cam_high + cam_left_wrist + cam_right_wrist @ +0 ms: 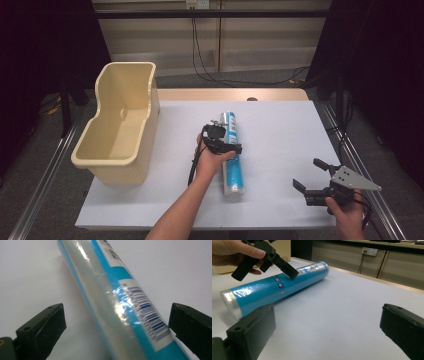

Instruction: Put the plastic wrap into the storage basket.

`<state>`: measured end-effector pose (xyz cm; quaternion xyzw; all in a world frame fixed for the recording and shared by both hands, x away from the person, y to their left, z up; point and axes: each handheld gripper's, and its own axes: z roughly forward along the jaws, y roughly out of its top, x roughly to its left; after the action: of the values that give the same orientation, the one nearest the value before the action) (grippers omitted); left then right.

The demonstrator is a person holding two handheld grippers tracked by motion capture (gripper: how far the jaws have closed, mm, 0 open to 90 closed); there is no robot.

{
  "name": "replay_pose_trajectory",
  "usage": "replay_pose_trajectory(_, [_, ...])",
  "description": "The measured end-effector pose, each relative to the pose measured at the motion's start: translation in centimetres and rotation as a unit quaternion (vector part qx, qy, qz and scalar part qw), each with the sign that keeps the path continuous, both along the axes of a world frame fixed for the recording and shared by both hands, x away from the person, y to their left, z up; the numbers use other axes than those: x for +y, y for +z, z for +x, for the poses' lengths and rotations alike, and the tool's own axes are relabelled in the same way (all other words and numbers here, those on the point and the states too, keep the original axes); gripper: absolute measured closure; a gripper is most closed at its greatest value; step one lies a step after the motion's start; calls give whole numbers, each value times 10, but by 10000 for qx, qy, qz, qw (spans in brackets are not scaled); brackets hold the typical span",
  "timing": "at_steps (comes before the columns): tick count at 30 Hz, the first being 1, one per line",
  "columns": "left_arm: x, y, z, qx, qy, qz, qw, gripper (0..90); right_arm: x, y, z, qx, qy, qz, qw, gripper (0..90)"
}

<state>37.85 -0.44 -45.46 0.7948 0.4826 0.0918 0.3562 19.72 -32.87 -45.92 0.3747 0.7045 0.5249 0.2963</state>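
A long blue roll wrapped in clear film lies on the white table, running front to back. My left gripper is held over its middle, open, with one jaw on each side. In the left gripper view the roll with its barcode label passes between the two spread jaws, and neither pad touches it. My right gripper stands open near the table's front right corner with nothing between its jaws. The right gripper view has the roll at the left and the left gripper straddling it.
A cream plastic tub stands on the table's left side, open at the top, with nothing inside. The white sheet covers the table between the roll and the right gripper. Cables hang on the wall behind.
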Motion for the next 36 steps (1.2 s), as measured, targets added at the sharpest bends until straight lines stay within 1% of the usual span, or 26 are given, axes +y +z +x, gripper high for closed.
replay_pose_trajectory(1, [3, -1, 1, 51, 50, 44, 10000, 16, 0, 0, 0, 12, 10, -3, 10000, 0])
replay_pose_trajectory(2, [8, -3, 1, 114, 97, 139, 9998, 23, 1, 0, 0, 7, 14, -9, 10000, 0])
replay_pose_trajectory(3, [8, -3, 1, 114, 97, 139, 9998, 32, 1, 0, 0, 7, 14, -9, 10000, 0])
replay_pose_trajectory(4, [12, -4, 2, 144, 171, 239, 9995, 37, 1, 0, 0, -2, 13, -22, 10000, 0])
replay_pose_trajectory(5, [15, -3, 3, 189, 210, 276, 9992, 40, 1, 0, 0, -1, 13, -23, 10000, 0])
replay_pose_trajectory(10, [30, -1, 9, 496, 405, 366, 9973, 59, 2, 1, 0, -15, 7, -99, 9999, 0])
replay_pose_trajectory(11, [33, -1, 10, 523, 495, 332, 9969, 63, 3, 1, 0, -17, 19, -139, 9999, 0])
replay_pose_trajectory(14, [39, -1, 12, 752, 647, 259, 9947, 78, 6, 1, 0, -27, 56, -209, 9998, 0])
replay_pose_trajectory(15, [40, -1, 12, 814, 682, 219, 9941, 88, 6, 1, 0, -24, 68, -213, 9997, 0])
replay_pose_trajectory(16, [40, -1, 12, 814, 682, 219, 9941, 103, 7, 1, 0, -29, 74, -220, 9997, 0])
replay_pose_trajectory(17, [42, 0, 13, 920, 733, 214, 9928, 116, 7, 1, 0, -37, 77, -223, 9997, 0])
replay_pose_trajectory(18, [42, 0, 13, 920, 733, 214, 9928, 121, 7, 1, 0, -37, 77, -223, 9997, 0])
replay_pose_trajectory(19, [43, 1, 13, 987, 728, 243, 9922, 121, 7, 1, 0, -40, 69, -219, 9997, 0])
replay_pose_trajectory(20, [44, 3, 15, 1178, 764, 253, 9898, 138, 6, 1, 0, -34, 53, -204, 9998, 0])
replay_pose_trajectory(21, [44, 3, 16, 1247, 744, 289, 9890, 142, 6, 1, 0, -25, 63, -206, 9998, 0])
replay_pose_trajectory(22, [44, 3, 16, 1247, 744, 289, 9890, 141, 6, 1, 0, -26, 60, -205, 9998, 0])
replay_pose_trajectory(24, [44, 4, 18, 1332, 785, 323, 9874, 142, 6, 1, 0, -30, 58, -207, 9998, 0])
replay_pose_trajectory(25, [45, 2, 18, 1289, 736, 265, 9886, 143, 6, 1, 0, -28, 61, -208, 9998, 0])
replay_pose_trajectory(26, [46, -1, 20, 1291, 678, 128, 9892, 164, 6, 1, 0, -35, 57, -206, 9998, 0])
replay_pose_trajectory(27, [48, -6, 21, 1454, 698, -41, 9869, 160, 6, 1, 0, -36, 69, -210, 9997, 0])
replay_pose_trajectory(28, [48, -6, 21, 1454, 698, -41, 9869, 163, 6, 1, 0, -35, 74, -208, 9998, 0])
replay_pose_trajectory(29, [47, -7, 21, 1519, 726, -40, 9857, 165, 6, 1, 0, -38, 70, -208, 9998, 0])
replay_pose_trajectory(31, [46, -6, 21, 1504, 709, -7, 9861, 176, 6, 1, 0, -30, 69, -202, 9998, 0])
replay_pose_trajectory(32, [44, -6, 20, 1517, 735, -9, 9857, 215, 5, 1, 0, -33, 60, -195, 9998, 0])
replay_pose_trajectory(34, [41, -5, 18, 1644, 902, -11, 9822, 241, 4, 0, 1, -25, 55, -185, 9998, 0])
replay_pose_trajectory(36, [40, -3, 17, 1766, 1118, -99, 9779, 272, 4, 1, 1, -25, 43, -189, 9998, 0])
